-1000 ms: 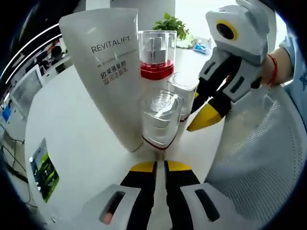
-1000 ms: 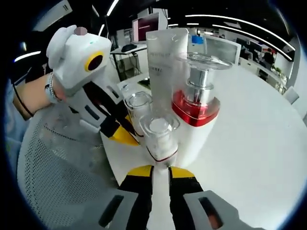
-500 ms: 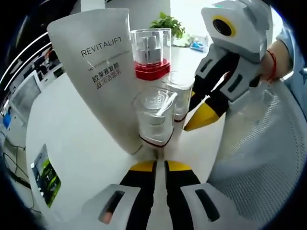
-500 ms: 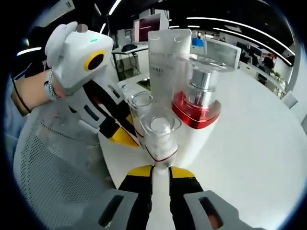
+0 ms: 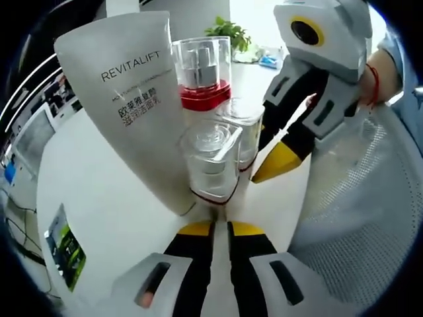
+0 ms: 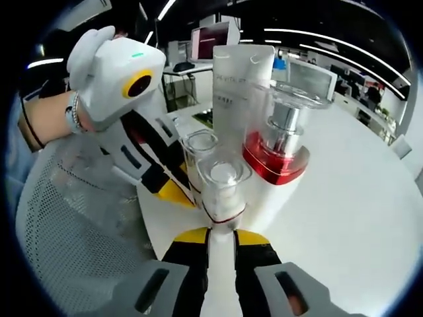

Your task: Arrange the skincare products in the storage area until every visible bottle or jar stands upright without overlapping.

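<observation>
Your left gripper point(image 5: 221, 228) and right gripper point(image 6: 220, 232) both have jaws closed together, gripping nothing. The tube point(image 5: 135, 99), the red-collared bottle point(image 5: 199, 72) and two clear jars point(image 5: 210, 162) stand upright, clustered on the white table point(image 5: 99, 198). A mesh chair point(image 6: 79, 231) sits beside it; office desks and monitors point(image 6: 208, 36) lie beyond.

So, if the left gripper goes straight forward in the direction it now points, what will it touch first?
Most likely the small clear-capped bottle, which stands right ahead of the left gripper, whose jaws are together. The tall REVITALIFT tube stands just beside that line, though depth is hard to judge.
</observation>
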Tool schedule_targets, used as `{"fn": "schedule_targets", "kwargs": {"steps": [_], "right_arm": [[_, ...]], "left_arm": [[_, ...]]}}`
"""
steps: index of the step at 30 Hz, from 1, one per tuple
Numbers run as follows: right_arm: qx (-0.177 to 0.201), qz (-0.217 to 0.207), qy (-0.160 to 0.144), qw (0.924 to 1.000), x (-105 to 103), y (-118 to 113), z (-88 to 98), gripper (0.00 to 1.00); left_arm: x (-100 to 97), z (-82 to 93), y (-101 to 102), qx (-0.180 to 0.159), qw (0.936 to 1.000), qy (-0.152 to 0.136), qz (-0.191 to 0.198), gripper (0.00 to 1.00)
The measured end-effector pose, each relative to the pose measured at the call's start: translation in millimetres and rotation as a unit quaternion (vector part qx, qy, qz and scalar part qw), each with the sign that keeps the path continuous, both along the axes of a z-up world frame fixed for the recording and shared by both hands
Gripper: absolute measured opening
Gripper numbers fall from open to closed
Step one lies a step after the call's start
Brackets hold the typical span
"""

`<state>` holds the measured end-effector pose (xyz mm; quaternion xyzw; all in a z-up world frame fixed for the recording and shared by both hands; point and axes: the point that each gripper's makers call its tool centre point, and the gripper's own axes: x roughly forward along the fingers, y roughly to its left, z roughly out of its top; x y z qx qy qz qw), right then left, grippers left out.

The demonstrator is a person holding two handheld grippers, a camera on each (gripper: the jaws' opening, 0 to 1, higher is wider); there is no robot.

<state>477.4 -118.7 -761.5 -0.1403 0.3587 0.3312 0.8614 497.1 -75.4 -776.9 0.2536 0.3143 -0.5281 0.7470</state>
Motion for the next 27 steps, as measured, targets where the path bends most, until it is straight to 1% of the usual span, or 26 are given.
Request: {"fn": "schedule_targets", "kwargs": {"steps": [4, 6, 10, 12, 13, 14, 15, 16, 18, 20, 22, 24, 25, 27], "right_arm": [[-0.002, 0.0, 0.001, 1.0, 0.3, -1.5, -0.5, 0.09], [-0.003, 0.0, 0.002, 1.0, 0.0, -2.4, -0.5, 0.11], [-0.004, -0.002, 0.009, 0.9999, -2.5, -4.5, -1.4, 0.13], [-0.006, -0.001, 0.011, 0.9999, -3.3, -5.4, -1.9, 0.14], [-0.007, 0.0, 0.011, 0.9999, -3.9, -5.7, -2.2, 0.14], [-0.009, 0.002, 0.012, 0.9999, -5.1, -5.9, -2.4, 0.14], [-0.01, 0.003, 0.012, 0.9999, -5.7, -5.9, -2.3, 0.14], [-0.009, 0.004, 0.012, 0.9999, -6.5, -5.9, -2.0, 0.15], [-0.007, 0.003, 0.015, 0.9999, -7.8, -6.3, -2.1, 0.15], [-0.004, 0.001, 0.019, 0.9998, -8.5, -6.9, -2.3, 0.15], [-0.001, -0.002, 0.025, 0.9997, -9.1, -8.1, -3.8, 0.15], [-0.001, -0.005, 0.03, 0.9995, -9.9, -9.2, -5.6, 0.15], [-0.001, -0.006, 0.035, 0.9994, -10.8, -9.7, -6.7, 0.14], [0.0, -0.007, 0.036, 0.9993, -11.8, -9.9, -6.8, 0.14]], "left_arm": [[0.3, -0.9, 0.1, 0.002, 1.0, 0.0, 0.001, 0.15], [0.8, -0.5, 1.2, 0.002, 1.0, 0.002, 0.003, 0.15], [7.6, 3.7, 10.5, -0.001, 0.9997, 0.003, 0.026, 0.14], [12.9, 8.5, 18.2, -0.005, 0.9991, -0.001, 0.042, 0.12], [15.7, 12.5, 21.3, -0.012, 0.9986, -0.005, 0.052, 0.11], [20.8, 19.2, 24.9, -0.029, 0.9968, -0.005, 0.074, 0.08], [23.9, 23.8, 27.1, -0.042, 0.9953, -0.004, 0.088, 0.07], [28.1, 31.3, 29.8, -0.065, 0.992, 0.001, 0.108, 0.07], [35.7, 43.4, 33.2, -0.101, 0.9857, 0.005, 0.134, 0.07], [44.4, 52.1, 36.3, -0.126, 0.9794, 0.001, 0.158, 0.07], [47.8, 58.3, 36.6, -0.143, 0.9755, 0.001, 0.167, 0.07], [51.0, 68.0, 34.6, -0.172, 0.9693, 0.0, 0.176, 0.07], [52.4, 76.8, 32.9, -0.191, 0.966, -0.008, 0.174, 0.07], [56.0, 90.7, 31.9, -0.224, 0.9574, -0.019, 0.181, 0.07]]}}
